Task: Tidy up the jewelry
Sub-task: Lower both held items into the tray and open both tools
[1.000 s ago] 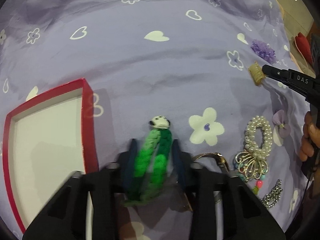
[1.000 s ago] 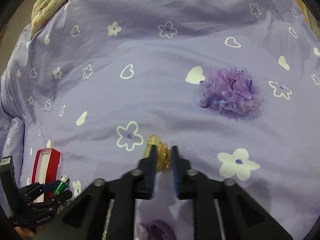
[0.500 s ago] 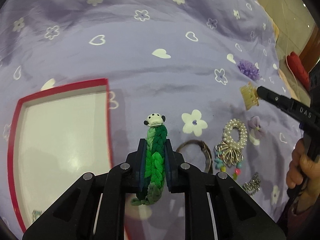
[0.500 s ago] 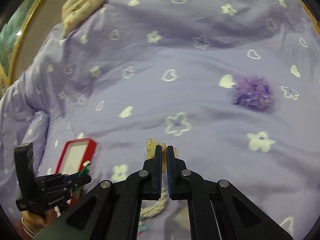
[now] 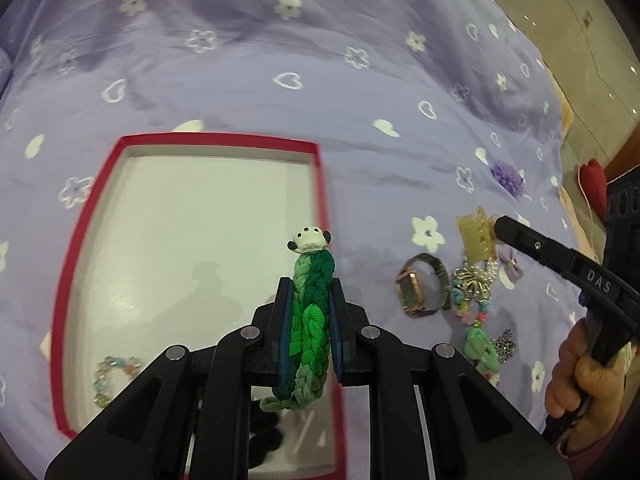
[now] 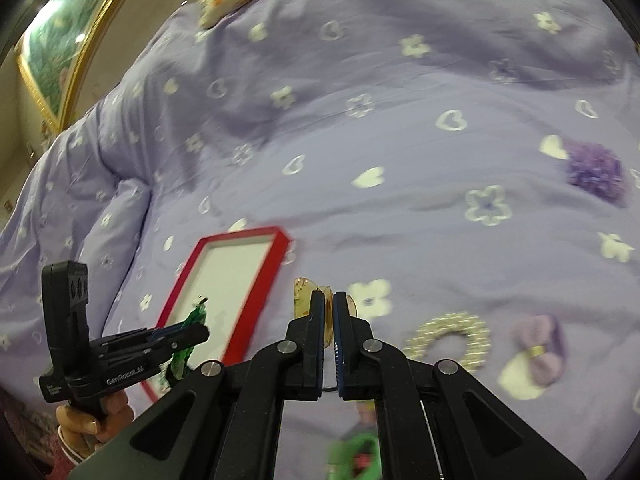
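My left gripper [image 5: 308,288] is shut on a green braided band [image 5: 310,320] with a small white panda head [image 5: 310,239], held above the right side of a red-rimmed box [image 5: 323,184] with a white floor. My right gripper [image 6: 328,300] is shut on a yellow translucent hair claw [image 6: 304,294], lifted over the purple bedspread [image 6: 360,80]. In the left wrist view the same claw [image 5: 476,236] hangs at the tip of the right gripper [image 5: 500,226]. In the right wrist view the left gripper [image 6: 196,330] carries the green band [image 6: 194,316] over the box [image 6: 264,280].
A beaded bracelet [image 5: 106,376] and a black item [image 5: 268,428] lie inside the box. On the bedspread lie a watch [image 5: 418,288], a pearl ring with charms [image 5: 474,284], a green piece [image 5: 482,346], a sparkly clip [image 5: 504,344], a purple bow [image 6: 540,350] and a purple pompom [image 6: 594,172].
Both grippers rose and moved left toward the box. The green band now hangs over the box's right side. The right jaws closed tight on the hair claw and lifted it off the bedspread.
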The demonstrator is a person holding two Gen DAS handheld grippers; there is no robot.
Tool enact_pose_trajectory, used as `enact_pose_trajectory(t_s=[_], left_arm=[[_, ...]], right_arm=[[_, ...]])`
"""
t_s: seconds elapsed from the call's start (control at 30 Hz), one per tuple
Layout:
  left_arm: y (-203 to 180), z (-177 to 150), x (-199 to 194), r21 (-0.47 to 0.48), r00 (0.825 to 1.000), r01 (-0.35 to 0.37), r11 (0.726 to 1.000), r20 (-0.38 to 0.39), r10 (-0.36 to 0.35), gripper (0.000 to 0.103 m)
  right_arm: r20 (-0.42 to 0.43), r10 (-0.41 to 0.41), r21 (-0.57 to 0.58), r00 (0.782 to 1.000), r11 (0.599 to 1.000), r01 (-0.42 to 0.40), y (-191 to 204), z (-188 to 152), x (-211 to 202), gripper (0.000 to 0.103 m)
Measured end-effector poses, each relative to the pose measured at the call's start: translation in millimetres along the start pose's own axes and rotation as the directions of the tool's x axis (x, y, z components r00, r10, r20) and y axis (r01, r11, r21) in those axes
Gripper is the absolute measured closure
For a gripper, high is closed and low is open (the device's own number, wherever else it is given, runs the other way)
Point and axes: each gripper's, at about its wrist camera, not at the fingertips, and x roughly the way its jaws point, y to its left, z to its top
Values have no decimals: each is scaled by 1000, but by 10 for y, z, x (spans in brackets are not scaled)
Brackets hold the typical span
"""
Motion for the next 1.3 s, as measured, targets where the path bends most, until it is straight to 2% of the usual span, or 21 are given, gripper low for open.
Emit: enact_pose_trajectory(t_s=[0.37,0.67,0.97,1.17,1.3], left_arm=[[524,-43,-144,-73,998,-59,996,21,61,88],[875,104,13,-108,994,-107,988,4,108,88],[1118,283,382,-109,987,-153,982,-54,148,88],[1120,258,507,-89,981,-185,979,-75,179,87],[1110,254,528,-75,978,-201,977,-71,195,85]], right_arm=[[-65,86,-86,994,992,-91,701,-28,415,100],[-123,112,-146,986,981,-130,1099,27,853,100],[-184,50,-223,982,971,-91,1249,84,1372,100],[-214,-3,-287,977,956,-60,1305,35,1570,99],[-234,-9,-288,972,956,-61,1280,-15,1658,97]])
